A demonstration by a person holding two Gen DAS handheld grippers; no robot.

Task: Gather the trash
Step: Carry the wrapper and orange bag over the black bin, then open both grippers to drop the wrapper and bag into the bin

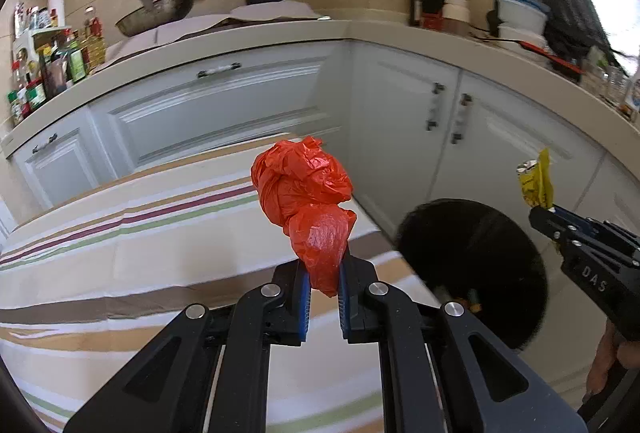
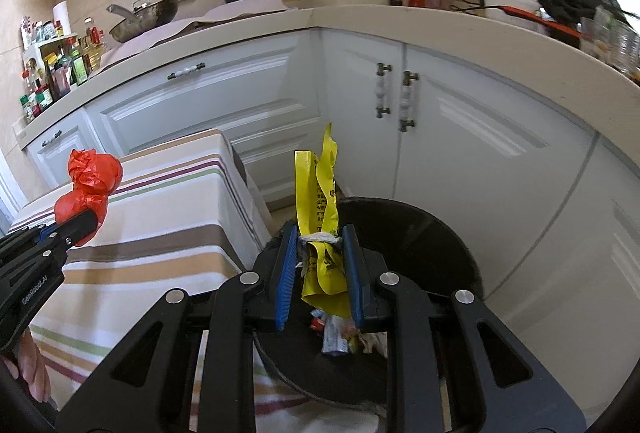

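White kitchen cabinets [image 2: 256, 105] wrap around the corner behind a black trash bin [image 2: 420, 233] that stands on the floor. Directly over the bin's opening, the right hand-held gripper [image 2: 318, 269] is clenched on a yellow wrapper [image 2: 320, 193], which stands upright between its blue pads. Beside the bin, over the striped tablecloth [image 1: 140, 233] of the desk, the left hand-held gripper [image 1: 322, 293] grips the tail of a crumpled red plastic bag [image 1: 304, 189], clear of the cloth. Inside the bin lie a few scraps [image 2: 340, 333], so some collecting looks done. Both held pieces remain outside: the wrapper seems ready to drop, and the red bag must yet cross from the desk side to the bin.
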